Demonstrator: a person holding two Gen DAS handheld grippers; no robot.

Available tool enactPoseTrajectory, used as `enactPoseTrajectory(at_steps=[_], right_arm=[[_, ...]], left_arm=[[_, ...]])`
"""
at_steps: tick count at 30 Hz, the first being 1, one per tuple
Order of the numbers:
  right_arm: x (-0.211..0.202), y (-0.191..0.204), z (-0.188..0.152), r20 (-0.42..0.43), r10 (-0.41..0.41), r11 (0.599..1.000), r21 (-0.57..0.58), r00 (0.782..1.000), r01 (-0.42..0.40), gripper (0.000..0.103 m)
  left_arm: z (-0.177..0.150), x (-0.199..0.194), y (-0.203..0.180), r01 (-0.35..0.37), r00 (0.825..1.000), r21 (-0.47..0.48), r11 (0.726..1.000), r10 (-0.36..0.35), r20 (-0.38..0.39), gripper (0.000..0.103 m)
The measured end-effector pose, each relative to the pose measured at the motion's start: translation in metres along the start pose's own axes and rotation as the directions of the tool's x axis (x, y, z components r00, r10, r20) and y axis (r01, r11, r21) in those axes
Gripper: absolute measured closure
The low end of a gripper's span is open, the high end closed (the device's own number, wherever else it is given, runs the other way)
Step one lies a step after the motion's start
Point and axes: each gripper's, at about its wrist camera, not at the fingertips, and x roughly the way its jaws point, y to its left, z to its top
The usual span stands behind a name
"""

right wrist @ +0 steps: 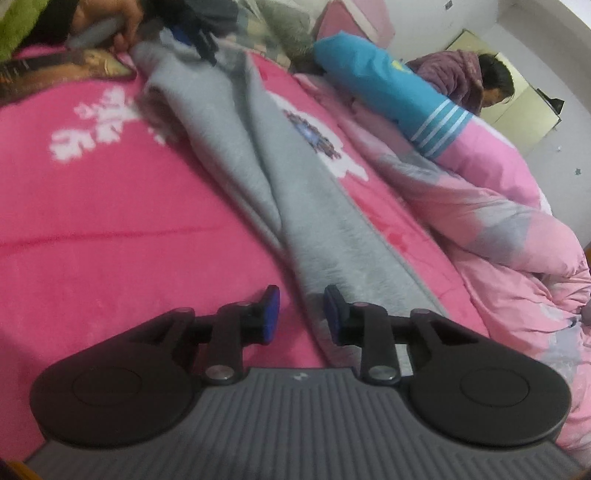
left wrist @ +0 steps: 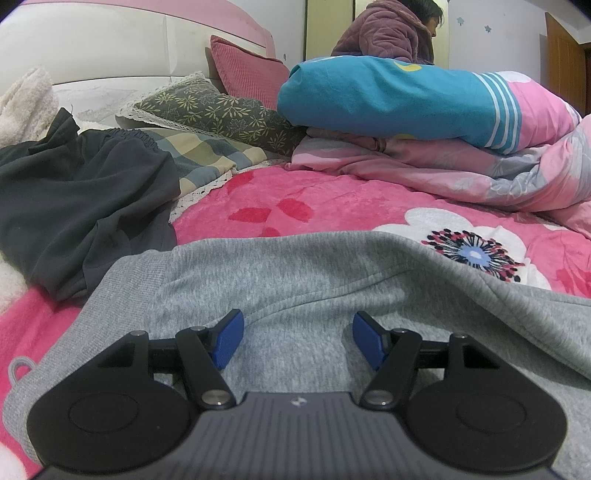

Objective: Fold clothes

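Note:
Grey sweatpants [right wrist: 255, 166] lie stretched along the pink flowered blanket [right wrist: 110, 229], their legs twisted over each other. My right gripper [right wrist: 302, 314] is at the leg end. Its jaws stand apart, with grey cloth lying beside the right pad and pink blanket showing in the rest of the gap. In the left wrist view the waistband end [left wrist: 295, 266] lies spread out, and my left gripper [left wrist: 297, 338] hovers open just over it, the blue pads clear of the cloth. A grey drawstring loop [left wrist: 20, 369] pokes out at the lower left. Far off in the right wrist view, a hand [right wrist: 125, 22] shows at that end.
A dark garment [left wrist: 74, 206] lies crumpled at the left beside a checked pillow [left wrist: 199, 151] and a leaf-print pillow [left wrist: 221, 114]. A rolled blue and pink quilt [left wrist: 406, 99] is piled on the far right side. A person [left wrist: 391, 29] in a purple jacket sits behind it.

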Motion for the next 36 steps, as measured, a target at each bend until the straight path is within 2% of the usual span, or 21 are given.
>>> enactPoseTrajectory(at_steps=[2, 4, 6, 14, 23, 27, 36], right_arm=[[0.004, 0.000, 0.001, -0.007, -0.033, 0.999, -0.007, 0.999, 0.032, 0.080], [0.007, -0.001, 0.002, -0.014, -0.064, 0.998, -0.013, 0.998, 0.064, 0.098], [0.003, -0.003, 0.002, -0.005, -0.072, 0.997, -0.002, 0.997, 0.072, 0.100], [-0.007, -0.027, 0.010, 0.037, -0.154, 0.988, 0.007, 0.987, 0.154, 0.102], [0.013, -0.079, 0.024, 0.064, -0.232, 0.973, -0.004, 0.971, 0.232, 0.102], [0.037, -0.104, 0.028, 0.042, -0.202, 0.979, 0.025, 0.978, 0.201, 0.102], [0.095, -0.139, 0.022, -0.041, -0.083, 0.990, 0.115, 0.996, 0.087, 0.102]], left_arm=[[0.000, 0.000, 0.000, 0.000, 1.000, 0.000, 1.000, 0.000, 0.000, 0.036], [0.000, 0.000, 0.000, 0.000, 1.000, 0.000, 1.000, 0.000, 0.000, 0.036], [0.000, 0.000, 0.000, 0.000, 1.000, 0.000, 1.000, 0.000, 0.000, 0.036], [0.000, 0.000, 0.000, 0.001, 1.000, -0.002, 1.000, -0.001, 0.001, 0.036], [0.000, 0.001, 0.000, 0.004, 1.000, -0.005, 1.000, -0.004, 0.002, 0.036], [0.000, 0.001, 0.000, 0.004, 1.000, -0.005, 1.000, -0.004, 0.001, 0.036], [0.000, 0.000, -0.001, -0.003, 1.000, 0.004, 1.000, 0.003, 0.001, 0.036]])
